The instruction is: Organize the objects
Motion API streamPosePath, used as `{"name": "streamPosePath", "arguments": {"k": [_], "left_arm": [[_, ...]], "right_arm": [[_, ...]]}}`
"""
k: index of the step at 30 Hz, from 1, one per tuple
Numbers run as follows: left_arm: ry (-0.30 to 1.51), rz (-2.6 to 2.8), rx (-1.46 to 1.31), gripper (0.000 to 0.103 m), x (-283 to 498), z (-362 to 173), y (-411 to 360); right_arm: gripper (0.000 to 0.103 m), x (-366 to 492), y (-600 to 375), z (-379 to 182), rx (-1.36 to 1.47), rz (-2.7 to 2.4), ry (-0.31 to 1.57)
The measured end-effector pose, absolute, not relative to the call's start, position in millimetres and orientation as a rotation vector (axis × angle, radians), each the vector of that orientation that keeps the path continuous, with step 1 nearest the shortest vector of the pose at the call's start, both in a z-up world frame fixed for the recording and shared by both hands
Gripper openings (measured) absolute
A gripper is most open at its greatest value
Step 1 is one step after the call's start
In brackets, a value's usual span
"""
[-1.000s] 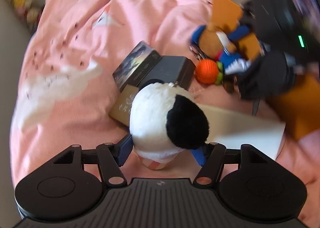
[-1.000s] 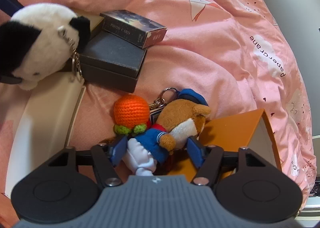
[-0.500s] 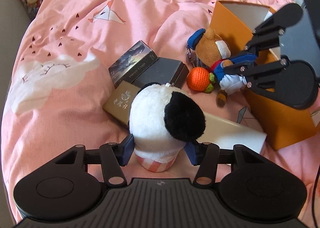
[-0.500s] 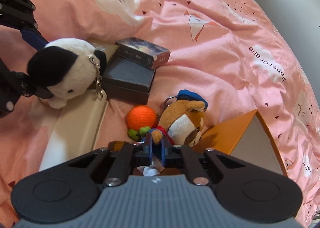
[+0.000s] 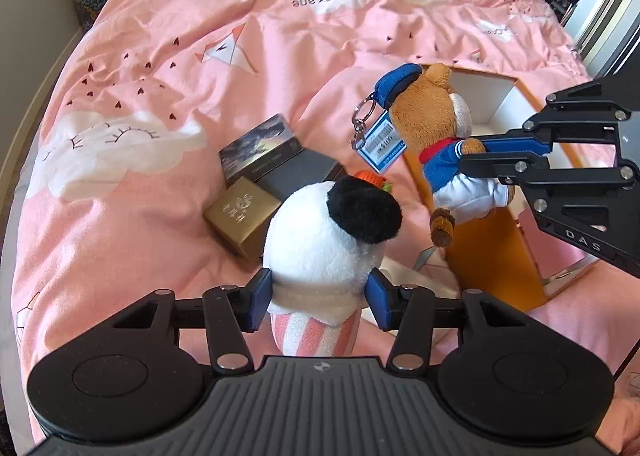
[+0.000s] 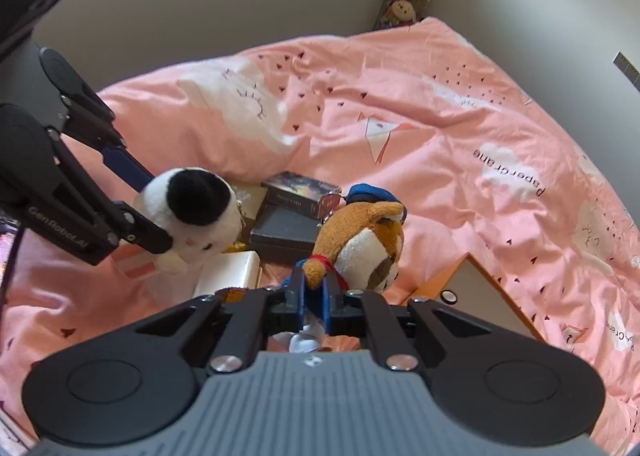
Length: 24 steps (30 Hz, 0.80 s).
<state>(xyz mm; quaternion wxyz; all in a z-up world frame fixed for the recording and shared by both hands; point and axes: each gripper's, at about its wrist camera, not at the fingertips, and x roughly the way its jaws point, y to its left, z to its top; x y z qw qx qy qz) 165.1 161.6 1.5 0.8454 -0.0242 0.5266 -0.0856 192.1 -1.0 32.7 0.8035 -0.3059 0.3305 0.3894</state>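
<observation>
Both plushes clamped and airborne, panda [image 5: 320,240] in my left gripper [image 5: 318,296], bear [image 5: 444,136] in my right gripper [image 6: 314,298] beside the orange box [image 5: 496,252], so I'd center over its opening before releasing.

Card box [image 5: 260,152] on flat box [image 5: 300,178], carton [image 5: 492,256] right
</observation>
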Motion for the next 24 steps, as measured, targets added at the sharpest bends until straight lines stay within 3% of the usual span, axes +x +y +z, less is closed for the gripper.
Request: {"name": "streamPosePath", "arguments": {"k": [7, 13, 22, 23, 24], "left_arm": [[1.079, -0.260, -0.116, 0.055, 163.0, 28.4, 146.5], [1.054, -0.352, -0.173, 0.046, 170.3, 44.9, 122.4], [1.178, -0.333, -0.059, 0.042, 185.1, 18.1, 91.4], [1.202, -0.321, -0.048, 0.040, 182.7, 12.5, 93.0], [1.222, -0.311, -0.042, 0.029, 181.6, 6.9, 94.8]], "right_arm": [[0.008, 176.1, -40.7, 58.5, -0.603, 0.798, 0.676], [0.008, 175.8, -76.5, 63.0, -0.523, 0.763, 0.710], [0.008, 172.1, -107.9, 40.8, -0.480, 0.741, 0.766], [0.008, 172.5, -110.4, 37.8, -0.484, 0.734, 0.770], [0.008, 173.9, -113.4, 34.0, -0.486, 0.724, 0.780]]}}
